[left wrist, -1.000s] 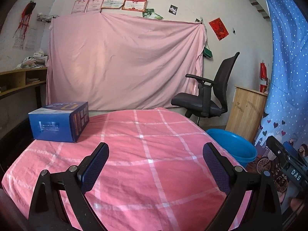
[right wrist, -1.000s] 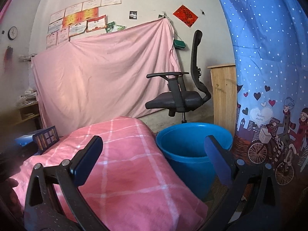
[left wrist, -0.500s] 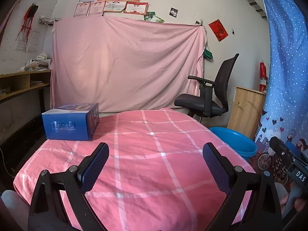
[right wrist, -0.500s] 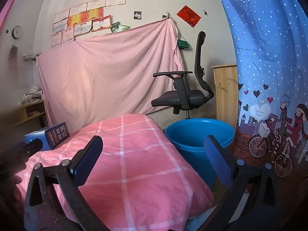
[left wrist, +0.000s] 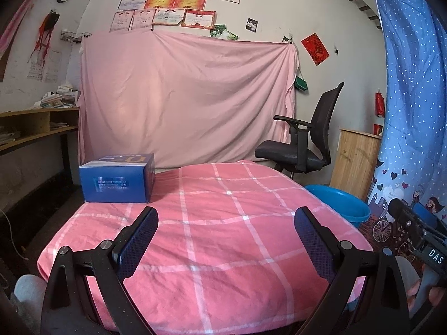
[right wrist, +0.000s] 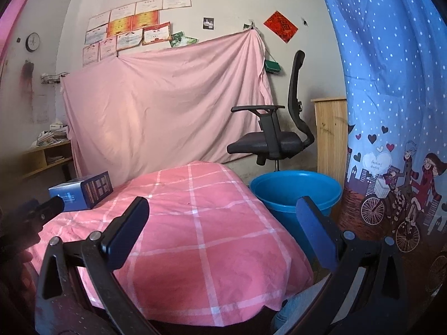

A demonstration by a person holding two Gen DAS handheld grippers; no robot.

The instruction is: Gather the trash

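On the table [left wrist: 223, 223], one blue box [left wrist: 117, 178]; both claws [left wrist: 226, 240] [right wrist: 223, 231] gape empty.

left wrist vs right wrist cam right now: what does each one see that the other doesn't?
Left wrist only: the front face of the blue box, the open left gripper up close, and the right gripper's body at the right edge.

Right wrist only: the blue tub down to its side wall, the open right gripper up close, and the cartoon cyclists on the blue curtain.

Both: pink checked cloth, box on its far left corner, tub beside the table, black office chair, pink backdrop sheet.
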